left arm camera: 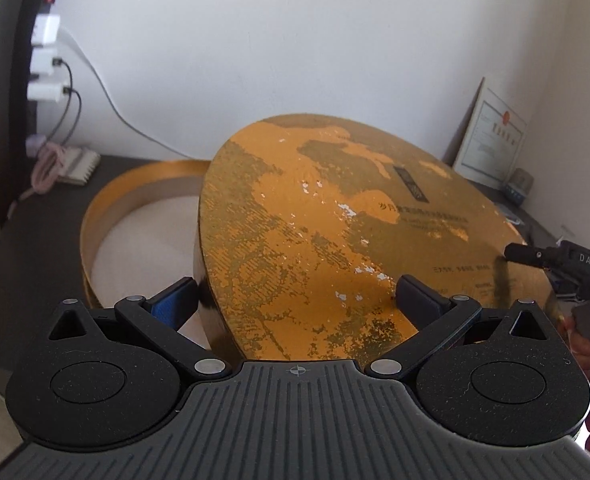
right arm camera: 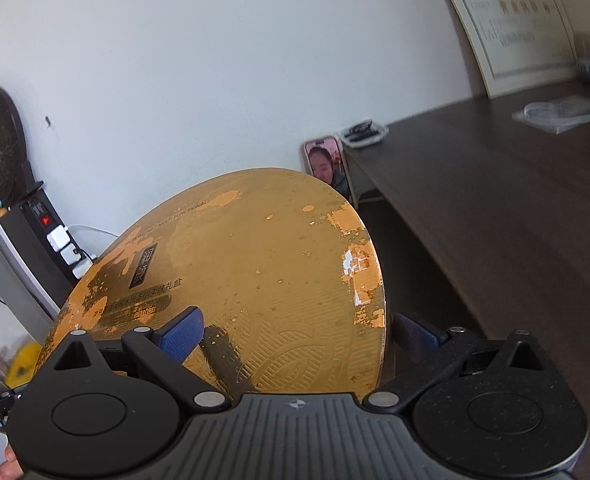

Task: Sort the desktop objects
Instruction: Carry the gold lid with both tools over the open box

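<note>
A big round gold lid (left arm camera: 335, 216), worn and tilted, hangs in the air between both grippers. My left gripper (left arm camera: 297, 296) straddles its near rim, with one finger on the top face and the blue pad (left arm camera: 175, 300) outside the side wall, shut on the lid. In the right wrist view my right gripper (right arm camera: 297, 332) holds the lid (right arm camera: 255, 260) the same way at the opposite rim. Behind and left of the lid, the round gold box base (left arm camera: 135, 184) with a white inside lies on the dark desk, partly hidden by the lid.
A power strip with white chargers (left arm camera: 47, 60) stands at the left, with a pink cable and a notepad (left arm camera: 75, 164) below it. A framed certificate (left arm camera: 491, 136) leans on the wall. A phone (right arm camera: 327, 164), a clear box (right arm camera: 363, 132) and a clear plastic piece (right arm camera: 559, 114) rest on the dark desk (right arm camera: 495, 200).
</note>
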Demonstrator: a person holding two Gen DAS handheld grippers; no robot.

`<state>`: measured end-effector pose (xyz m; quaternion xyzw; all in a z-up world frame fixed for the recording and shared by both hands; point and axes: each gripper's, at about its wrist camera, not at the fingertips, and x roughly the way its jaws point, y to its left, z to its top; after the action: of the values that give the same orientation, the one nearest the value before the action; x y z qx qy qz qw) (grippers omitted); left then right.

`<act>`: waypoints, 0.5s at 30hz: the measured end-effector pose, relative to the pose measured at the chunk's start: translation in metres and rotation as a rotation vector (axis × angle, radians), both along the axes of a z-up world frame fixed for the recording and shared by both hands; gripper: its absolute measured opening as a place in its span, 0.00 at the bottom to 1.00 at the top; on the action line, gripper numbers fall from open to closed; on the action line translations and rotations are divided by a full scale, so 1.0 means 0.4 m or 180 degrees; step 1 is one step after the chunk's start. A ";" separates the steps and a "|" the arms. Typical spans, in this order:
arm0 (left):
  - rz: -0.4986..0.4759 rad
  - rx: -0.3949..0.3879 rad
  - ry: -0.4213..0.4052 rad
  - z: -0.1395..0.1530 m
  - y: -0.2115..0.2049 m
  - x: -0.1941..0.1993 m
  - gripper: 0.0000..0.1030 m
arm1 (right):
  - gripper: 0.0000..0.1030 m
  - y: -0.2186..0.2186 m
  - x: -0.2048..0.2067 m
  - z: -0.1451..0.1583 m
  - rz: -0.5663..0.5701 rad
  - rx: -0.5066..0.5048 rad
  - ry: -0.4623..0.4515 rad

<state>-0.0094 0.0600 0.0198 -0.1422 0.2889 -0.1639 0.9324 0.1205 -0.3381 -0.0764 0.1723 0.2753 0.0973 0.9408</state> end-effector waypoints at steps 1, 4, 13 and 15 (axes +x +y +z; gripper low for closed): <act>-0.0029 -0.0066 0.0045 -0.004 0.000 0.002 1.00 | 1.00 0.000 -0.011 0.016 -0.0005 -0.0085 -0.0023; -0.0107 -0.0227 0.0150 -0.019 -0.001 0.006 1.00 | 1.00 0.004 -0.041 0.054 -0.0032 -0.0294 -0.0085; -0.0281 -0.0396 0.0333 -0.032 -0.022 0.033 1.00 | 1.00 0.007 -0.083 0.076 -0.0203 -0.0503 -0.0069; -0.0330 -0.0419 0.0352 -0.035 -0.031 0.038 1.00 | 1.00 0.003 -0.094 0.082 -0.0244 -0.0536 -0.0080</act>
<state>0.0057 0.0477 0.0059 -0.1968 0.3356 -0.2224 0.8940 0.0828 -0.3367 -0.0438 0.1018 0.2639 0.0399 0.9583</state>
